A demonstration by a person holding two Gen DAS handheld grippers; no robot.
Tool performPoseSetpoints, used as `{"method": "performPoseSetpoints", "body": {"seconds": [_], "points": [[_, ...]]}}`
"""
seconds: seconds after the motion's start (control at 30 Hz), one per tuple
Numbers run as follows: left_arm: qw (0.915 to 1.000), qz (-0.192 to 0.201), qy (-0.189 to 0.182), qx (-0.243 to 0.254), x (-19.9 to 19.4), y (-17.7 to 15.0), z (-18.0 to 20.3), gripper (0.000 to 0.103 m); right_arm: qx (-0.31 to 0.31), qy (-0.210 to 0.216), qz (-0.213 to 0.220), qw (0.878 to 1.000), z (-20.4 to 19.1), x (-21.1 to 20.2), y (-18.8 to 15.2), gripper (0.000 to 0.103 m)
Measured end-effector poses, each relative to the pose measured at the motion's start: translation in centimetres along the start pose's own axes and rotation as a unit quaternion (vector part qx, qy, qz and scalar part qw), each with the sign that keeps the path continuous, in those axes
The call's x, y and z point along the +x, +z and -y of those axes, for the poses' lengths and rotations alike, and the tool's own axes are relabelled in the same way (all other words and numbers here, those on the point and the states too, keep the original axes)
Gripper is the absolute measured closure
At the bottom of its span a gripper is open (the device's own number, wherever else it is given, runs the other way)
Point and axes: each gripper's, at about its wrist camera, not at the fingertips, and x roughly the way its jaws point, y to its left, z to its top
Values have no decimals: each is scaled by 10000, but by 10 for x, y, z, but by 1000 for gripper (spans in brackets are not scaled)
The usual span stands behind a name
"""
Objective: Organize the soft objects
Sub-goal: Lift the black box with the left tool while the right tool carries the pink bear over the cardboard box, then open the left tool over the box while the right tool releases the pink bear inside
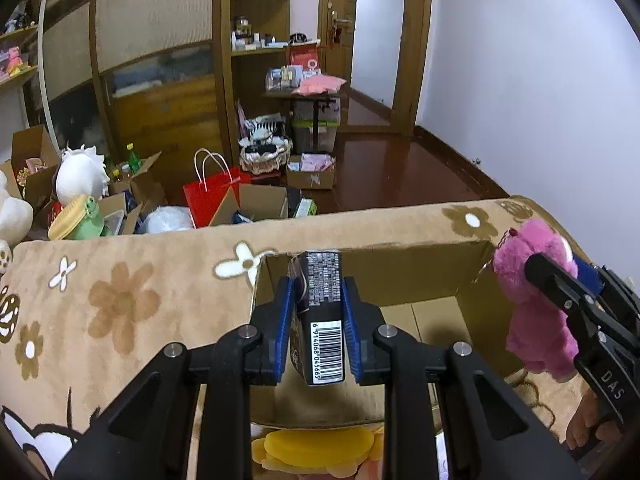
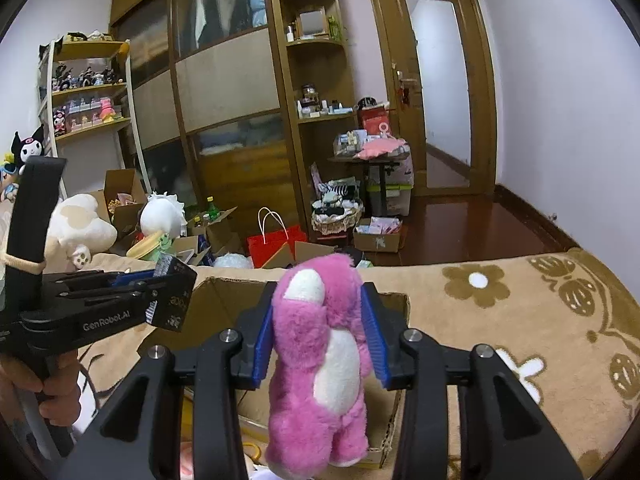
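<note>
Pink plush bear (image 2: 320, 360) hangs upright between the blue pads (image 2: 264, 344) of the right gripper (image 2: 320, 344), white belly and muzzle turned toward the camera; the fur bulges against both pads, so the bear is grasped there, head above the fingertips and legs dangling below. Black packet (image 1: 322, 316), barcode end nearest the lens, is clenched edge-on between the blue pads (image 1: 285, 328) of the left gripper (image 1: 318, 328), its far end projecting past the fingertips.

Outward from both sets of fingers lies an open cardboard box (image 1: 380, 272), resting on a tan blanket (image 1: 132, 292) patterned with brown and white flowers. Packet and bear are each held above the box opening, neither touching its floor.

Left wrist view only: the bare inner floor of the box, a yellow soft thing (image 1: 316, 446) beneath the near box edge, and the bear seen from the side at the right margin, a small metal ring hanging near its head. A person's hand (image 1: 584, 420) grips the handle there.

Right wrist view only: the bear's front, the left gripper seen side-on at the left margin with the packet at its tip, and the hand (image 2: 60, 384) around that handle.

Both views: beyond the blanket, a cluttered floor with a red paper bag (image 1: 212, 196), more boxes, white plush toys (image 2: 84, 224), a wooden wardrobe (image 2: 224, 92) and an open doorway (image 2: 440, 92).
</note>
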Motion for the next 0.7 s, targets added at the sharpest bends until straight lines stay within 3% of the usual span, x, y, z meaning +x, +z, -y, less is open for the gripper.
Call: {"method": "performPoseSetpoints", "body": {"seconds": [0.23,0.7], "points": [[9998,-163,107,16,13,-8,3,80,-288,62,-122,9995,-12,7,-7,59],[9992,-323,166,176,21,-12,8,78,-149,72,-439,9989,-7,19,-14,57]]}}
